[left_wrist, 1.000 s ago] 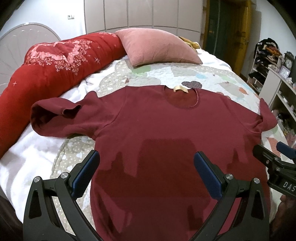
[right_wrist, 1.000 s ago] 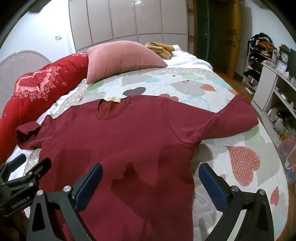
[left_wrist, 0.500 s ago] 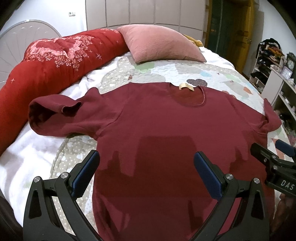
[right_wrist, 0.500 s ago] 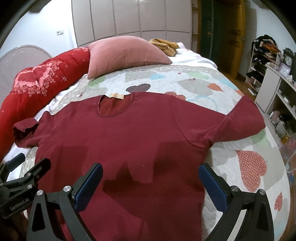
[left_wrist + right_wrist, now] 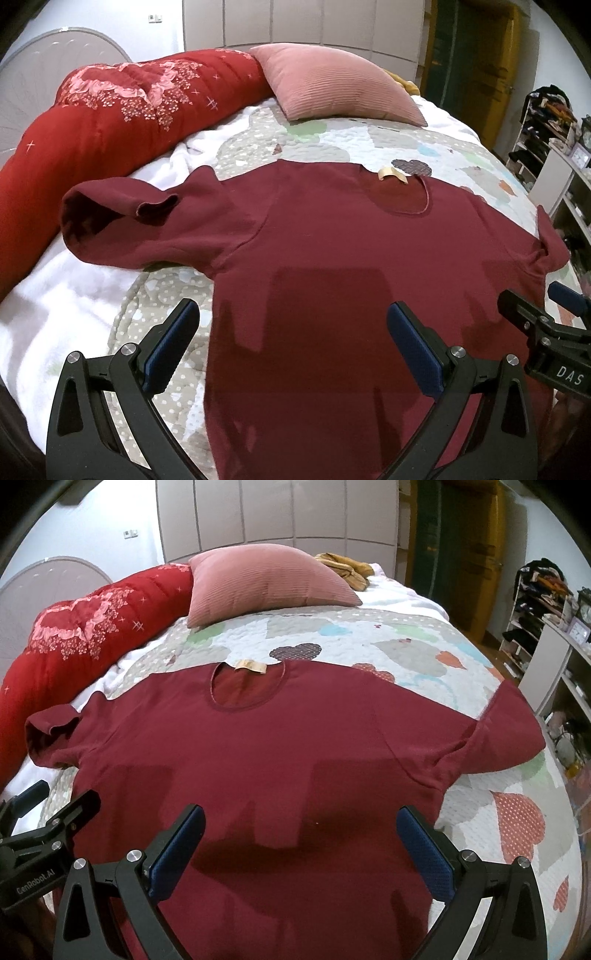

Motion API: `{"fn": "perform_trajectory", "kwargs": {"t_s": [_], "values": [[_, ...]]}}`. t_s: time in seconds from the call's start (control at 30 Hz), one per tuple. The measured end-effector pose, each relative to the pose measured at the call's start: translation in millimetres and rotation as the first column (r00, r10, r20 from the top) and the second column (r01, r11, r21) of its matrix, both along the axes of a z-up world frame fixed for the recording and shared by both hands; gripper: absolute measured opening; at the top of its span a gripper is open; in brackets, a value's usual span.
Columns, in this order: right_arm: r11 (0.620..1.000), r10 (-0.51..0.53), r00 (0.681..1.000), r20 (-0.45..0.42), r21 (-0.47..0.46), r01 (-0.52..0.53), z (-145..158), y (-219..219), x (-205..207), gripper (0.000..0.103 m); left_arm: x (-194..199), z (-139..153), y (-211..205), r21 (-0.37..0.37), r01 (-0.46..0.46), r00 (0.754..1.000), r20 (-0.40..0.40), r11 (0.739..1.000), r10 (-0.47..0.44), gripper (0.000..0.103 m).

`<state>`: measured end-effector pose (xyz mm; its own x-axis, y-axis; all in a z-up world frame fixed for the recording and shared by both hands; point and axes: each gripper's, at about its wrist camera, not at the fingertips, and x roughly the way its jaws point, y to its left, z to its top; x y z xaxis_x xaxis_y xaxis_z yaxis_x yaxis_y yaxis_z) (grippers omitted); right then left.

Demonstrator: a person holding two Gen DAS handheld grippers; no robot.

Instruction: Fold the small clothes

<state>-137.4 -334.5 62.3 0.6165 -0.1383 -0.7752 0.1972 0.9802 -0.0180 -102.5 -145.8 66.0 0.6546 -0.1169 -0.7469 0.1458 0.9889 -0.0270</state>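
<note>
A dark red sweater [image 5: 332,258] lies flat on the bed [image 5: 424,144], neck toward the top of the frame, filling the centre of both views. The left tongs [image 5: 293,341] and the right tongs [image 5: 301,843] hover over its lower half, both spread wide, holding nothing, pointing toward the pink pillow [image 5: 266,583]

We saw bare quilt [image 5: 480,686] at right of the frame, beyond the shirt [image 5: 295,757]. At upper left the red bolster [image 5: 110,122] and pink pillow [image 5: 266,579] blocked passage; shelves [image 5: 554,664] crowded the right edge.
</note>
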Motion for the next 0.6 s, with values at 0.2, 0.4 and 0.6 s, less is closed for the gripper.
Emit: {"fn": "perform_trajectory", "kwargs": {"t_s": [0.2,0.4,0.6], "values": [[1.000,0.026,1.000,-0.002,0.012,-0.026,-0.4,9.0,8.8,0.103,1.4,-1.9,12.7,0.003,-0.022,1.000,-0.002,1.000,0.022,0.102],[0.997,0.082,0.997,-0.007,0.015,-0.082,-7.3,27.4,23.7,0.103,4.5,-5.6,37.8,-0.004,-0.066,0.998,-0.015,0.998,0.065,0.102],[0.988,0.151,0.988,-0.005,0.035,-0.151,-11.9,56.2,43.1,0.102,15.2,-2.6,77.3,-0.010,-0.144,0.990,0.001,0.989,0.144,0.102]]}}
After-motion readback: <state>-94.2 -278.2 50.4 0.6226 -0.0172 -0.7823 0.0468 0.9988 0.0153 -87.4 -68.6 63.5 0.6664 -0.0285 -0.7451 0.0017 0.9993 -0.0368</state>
